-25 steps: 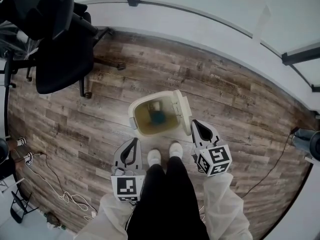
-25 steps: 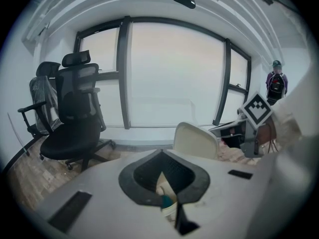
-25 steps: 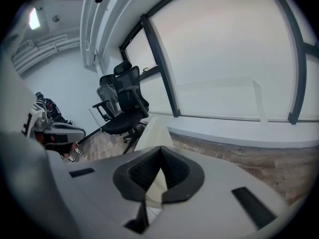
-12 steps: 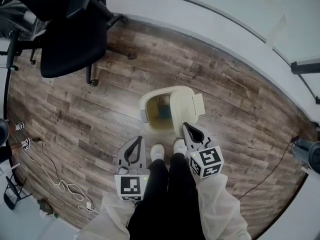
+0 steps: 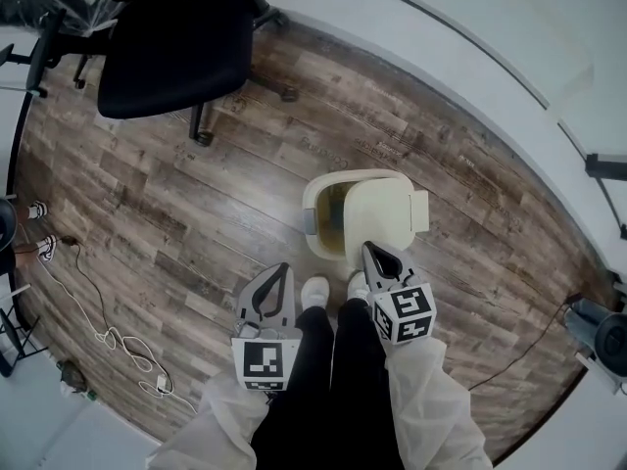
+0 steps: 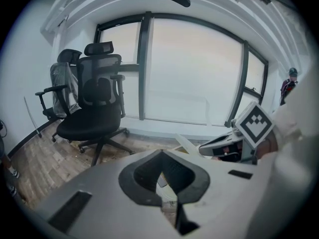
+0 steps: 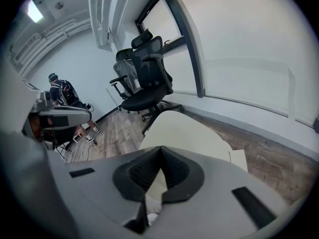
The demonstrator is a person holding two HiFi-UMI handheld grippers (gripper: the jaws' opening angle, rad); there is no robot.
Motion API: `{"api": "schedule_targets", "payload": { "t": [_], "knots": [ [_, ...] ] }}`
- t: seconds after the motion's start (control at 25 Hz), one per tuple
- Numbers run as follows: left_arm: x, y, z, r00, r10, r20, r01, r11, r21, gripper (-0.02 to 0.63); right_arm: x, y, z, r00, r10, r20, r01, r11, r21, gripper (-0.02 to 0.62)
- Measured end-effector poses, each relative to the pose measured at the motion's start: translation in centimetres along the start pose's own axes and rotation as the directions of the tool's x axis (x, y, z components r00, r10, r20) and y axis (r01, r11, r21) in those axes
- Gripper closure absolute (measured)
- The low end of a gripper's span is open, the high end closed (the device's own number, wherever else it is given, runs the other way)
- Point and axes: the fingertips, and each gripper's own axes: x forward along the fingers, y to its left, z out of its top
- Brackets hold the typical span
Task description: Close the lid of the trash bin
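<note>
Readable text, brands, numbers: none. Black-and-white square marker patterns only, on the cubes of left gripper (image 5: 280,270) and right gripper (image 5: 371,252).

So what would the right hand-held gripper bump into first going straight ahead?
Probably the cream lid of the trash bin, just ahead of the right hand-held gripper; whether they touch is unclear.

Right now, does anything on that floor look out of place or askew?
The lid of the trash bin sits tilted, partway down, leaving the opening's left side uncovered. A white cable also lies loose on the floor.
</note>
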Motion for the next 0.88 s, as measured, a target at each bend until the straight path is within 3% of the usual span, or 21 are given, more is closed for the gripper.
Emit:
{"api": "schedule_targets", "payload": {
  "t": [0.88],
  "knots": [
    [0.5, 4.0, -3.3, 0.997, 0.057, -0.053, -0.061, 0.994, -0.087, 0.598, 8.2, 2.2, -4.7, 0.982, 0.020, -0.186, -0.021, 1.000, -0.003, 0.572]
  ]
}}
